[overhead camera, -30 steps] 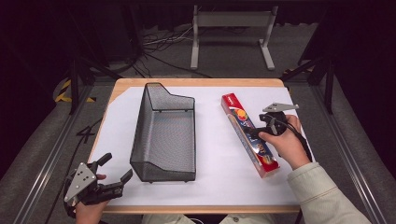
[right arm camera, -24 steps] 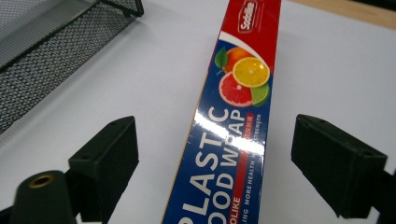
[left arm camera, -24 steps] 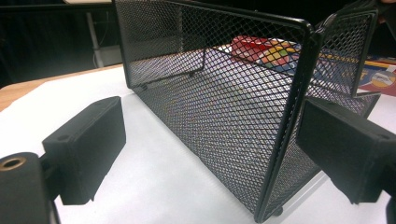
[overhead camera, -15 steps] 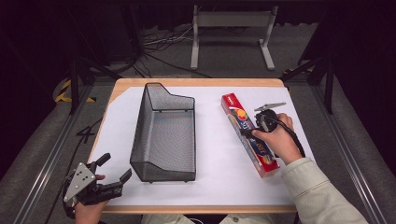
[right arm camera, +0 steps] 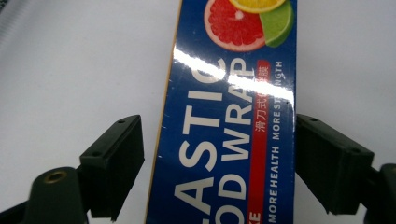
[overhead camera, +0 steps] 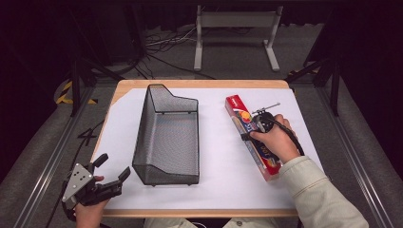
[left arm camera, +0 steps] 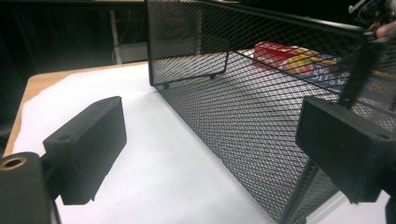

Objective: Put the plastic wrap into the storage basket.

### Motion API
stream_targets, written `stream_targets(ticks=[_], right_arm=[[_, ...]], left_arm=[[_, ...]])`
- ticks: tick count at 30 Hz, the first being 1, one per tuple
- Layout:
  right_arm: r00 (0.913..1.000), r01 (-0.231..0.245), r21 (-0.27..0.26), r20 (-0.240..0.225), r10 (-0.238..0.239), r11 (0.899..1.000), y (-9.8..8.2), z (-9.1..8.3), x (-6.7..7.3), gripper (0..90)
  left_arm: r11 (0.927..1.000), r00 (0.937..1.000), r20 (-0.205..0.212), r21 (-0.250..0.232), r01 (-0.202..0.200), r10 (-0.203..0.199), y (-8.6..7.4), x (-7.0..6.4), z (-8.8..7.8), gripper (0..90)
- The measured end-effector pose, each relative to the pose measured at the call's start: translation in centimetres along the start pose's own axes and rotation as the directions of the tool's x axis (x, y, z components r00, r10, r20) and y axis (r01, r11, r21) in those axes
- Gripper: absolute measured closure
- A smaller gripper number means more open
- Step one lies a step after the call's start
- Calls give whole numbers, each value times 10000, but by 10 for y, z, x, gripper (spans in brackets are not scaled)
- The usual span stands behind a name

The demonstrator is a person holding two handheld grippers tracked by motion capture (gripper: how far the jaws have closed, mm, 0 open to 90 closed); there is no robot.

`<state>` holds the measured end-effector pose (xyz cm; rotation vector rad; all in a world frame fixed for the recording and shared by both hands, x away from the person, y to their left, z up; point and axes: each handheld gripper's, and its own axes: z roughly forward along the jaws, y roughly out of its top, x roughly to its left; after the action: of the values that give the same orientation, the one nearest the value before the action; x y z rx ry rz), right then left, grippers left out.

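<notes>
In the high view, a long plastic wrap box (overhead camera: 251, 137) is seen lying on the white sheet (overhead camera: 216, 156) that covers the table (overhead camera: 142, 84), at about three o'clock from the black mesh basket (overhead camera: 167, 135) and well apart from it. The right gripper (overhead camera: 251, 130) is held over the middle of the box, pointing down at it. The left gripper (overhead camera: 114, 166) is held at the table's seven o'clock corner, just beside the basket's near end, its jaws spread wide and nothing between them.

In the left gripper view, the basket's mesh wall (left arm camera: 261, 121) is seen ahead and toward three o'clock of the two parted jaws, which are closed on nothing. The box (left arm camera: 299, 60) is glimpsed through the mesh at about one o'clock.

In the right gripper view, the box (right arm camera: 229, 140) is seen lying flat between the two jaws, running from six toward twelve o'clock. The jaws have just been closing around it. The jaw at three o'clock stands at the box's edge; whether it touches cannot be told. A gap of white sheet (right arm camera: 70, 70) is left between the nine o'clock jaw and the box, so no grip is yet made.
</notes>
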<state>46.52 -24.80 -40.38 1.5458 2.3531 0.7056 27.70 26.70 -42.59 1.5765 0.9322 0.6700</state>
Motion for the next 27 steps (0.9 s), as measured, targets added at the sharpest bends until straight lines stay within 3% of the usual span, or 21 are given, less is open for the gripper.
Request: stream_targets(ticks=[4, 6, 11, 15, 21, 27], right_arm=[[9997, -216, 475, 74, 212, 9986, -2, 7, 0, 205], [10000, -71, 849, 5, 71, 9964, -2, 10, -1, 209], [9999, 82, 1074, 71, -90, 9942, -2, 11, -1, 220], [9999, -152, 1327, 88, 142, 9910, -1, 11, 0, 314], [9967, -611, 1339, 610, 533, 9891, 0, 8, 5, 384], [9938, -930, 1199, 714, 848, 9884, -1, 6, 5, 407]], left_arm=[[9999, 10000, -27, 84, -84, 84, -1, 0, 3, 94], [9999, 9999, -18, 110, -102, 102, -1, 0, 4, 94], [9997, 9998, 31, 160, -182, 181, -1, -1, 5, 94], [9997, 9998, 58, 143, -182, 182, -1, -2, 4, 94], [9998, 9998, 100, 87, -151, 150, -2, -1, 2, 94], [9997, 9997, 136, 101, -227, 225, -1, -2, 2, 94]])
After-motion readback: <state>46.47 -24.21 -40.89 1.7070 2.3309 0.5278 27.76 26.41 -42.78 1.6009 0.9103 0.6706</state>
